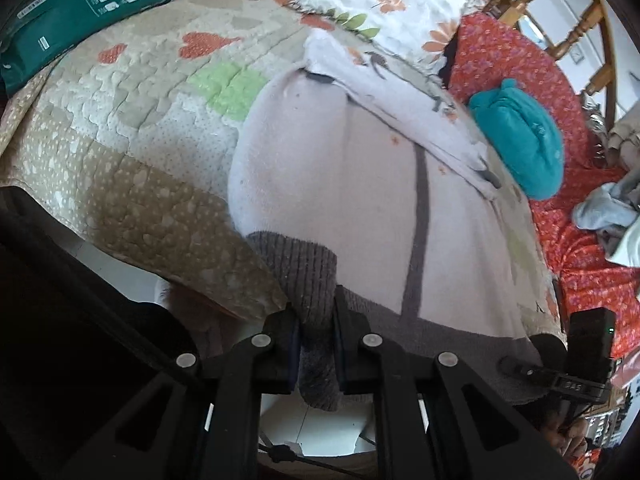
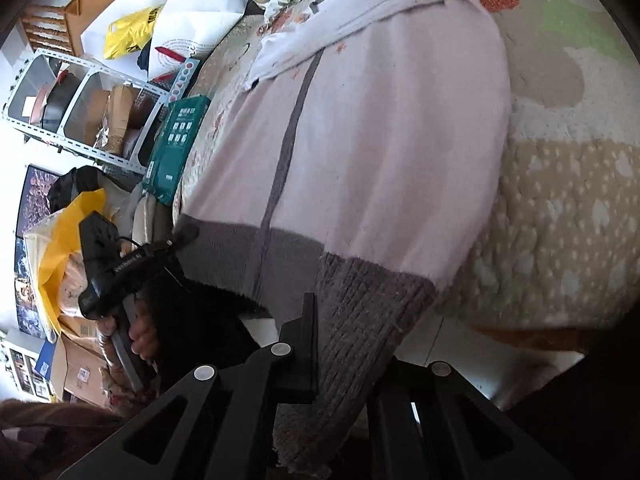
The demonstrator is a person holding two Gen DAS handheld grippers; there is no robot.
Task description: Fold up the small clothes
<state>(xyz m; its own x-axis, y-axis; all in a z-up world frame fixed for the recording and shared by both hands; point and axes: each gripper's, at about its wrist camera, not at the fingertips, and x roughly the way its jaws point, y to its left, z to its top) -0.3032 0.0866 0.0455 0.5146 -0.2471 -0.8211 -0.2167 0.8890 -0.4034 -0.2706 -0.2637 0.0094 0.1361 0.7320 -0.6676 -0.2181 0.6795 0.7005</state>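
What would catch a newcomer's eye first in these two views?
The pale pink sweater with its grey ribbed hem, spread across the patchwork quilt, fills both views. Both the left gripper and right gripper are clamped on that hem at the near edge. A teal garment lies beyond, on red fabric.

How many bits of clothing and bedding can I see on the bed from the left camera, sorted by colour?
Pale pink knitted sweater with grey ribbed hem: 1
Teal fleecy garment: 1
Grey crumpled garment: 1
White floral pillow: 1
Beige patchwork quilt: 1
Red floral cover: 1
Total: 6
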